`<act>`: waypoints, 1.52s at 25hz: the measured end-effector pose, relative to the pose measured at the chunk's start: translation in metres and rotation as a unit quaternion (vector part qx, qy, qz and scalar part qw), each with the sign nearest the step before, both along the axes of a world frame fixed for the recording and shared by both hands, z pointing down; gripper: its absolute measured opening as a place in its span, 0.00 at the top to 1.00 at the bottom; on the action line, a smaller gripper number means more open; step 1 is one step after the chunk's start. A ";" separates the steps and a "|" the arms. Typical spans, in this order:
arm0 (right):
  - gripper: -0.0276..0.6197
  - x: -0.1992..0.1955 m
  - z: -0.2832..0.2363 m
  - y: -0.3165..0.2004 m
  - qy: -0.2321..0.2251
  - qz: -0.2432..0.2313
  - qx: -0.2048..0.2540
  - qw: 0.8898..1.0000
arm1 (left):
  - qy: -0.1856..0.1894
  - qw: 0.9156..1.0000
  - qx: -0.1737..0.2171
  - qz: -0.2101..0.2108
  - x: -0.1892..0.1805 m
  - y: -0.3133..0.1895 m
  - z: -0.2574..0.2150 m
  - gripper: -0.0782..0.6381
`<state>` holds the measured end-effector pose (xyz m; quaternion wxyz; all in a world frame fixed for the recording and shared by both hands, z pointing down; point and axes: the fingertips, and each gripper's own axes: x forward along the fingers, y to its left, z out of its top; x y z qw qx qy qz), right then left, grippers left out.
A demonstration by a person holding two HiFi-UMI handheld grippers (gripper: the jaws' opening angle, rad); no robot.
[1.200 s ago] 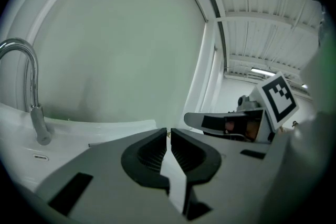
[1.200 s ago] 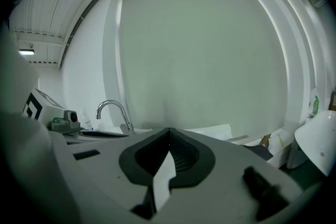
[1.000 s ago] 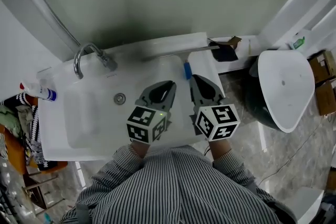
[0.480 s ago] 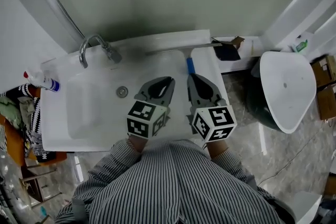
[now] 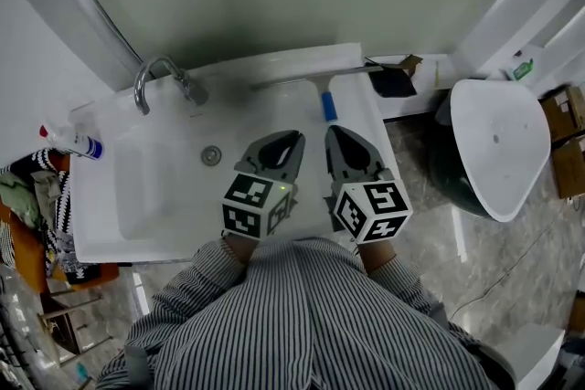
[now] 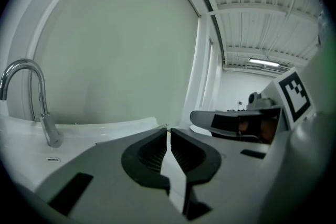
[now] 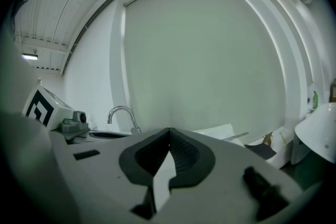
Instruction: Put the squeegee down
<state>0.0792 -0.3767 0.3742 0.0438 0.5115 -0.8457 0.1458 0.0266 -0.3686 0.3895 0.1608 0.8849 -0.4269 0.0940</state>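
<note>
Blue-handled squeegee with metal blade (image 5: 327, 106) lying on the back right rim of the white washbasin (image 5: 137, 224), apart from both tongs, left tongs (image 5: 297, 139) closed and empty, right tongs (image 5: 331, 133) closed and empty, side by side over the basin

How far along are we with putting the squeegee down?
Done, by the look of it: the squeegee lies on the sink near its back rim, blue handle pointing toward the person. In hand: nothing. The right tool is shut with nothing between its jaws, and so is the left tool. Left: probably only drawing both tools away.
</note>
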 end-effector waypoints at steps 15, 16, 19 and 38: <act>0.93 -0.007 0.006 0.008 0.021 -0.005 -0.009 1.000 | 0.011 1.000 -0.005 0.004 -0.002 0.007 0.002 0.85; 0.93 -0.008 0.007 0.008 0.024 -0.007 -0.009 1.000 | 0.012 1.000 -0.005 0.003 -0.003 0.007 0.002 0.85; 0.93 -0.014 0.011 0.010 0.028 -0.013 -0.013 0.999 | 0.015 1.000 -0.005 0.001 -0.006 0.007 0.002 0.85; 0.93 -0.021 0.019 0.014 0.039 -0.022 -0.028 0.999 | 0.012 1.000 -0.011 0.009 -0.003 0.009 0.007 0.85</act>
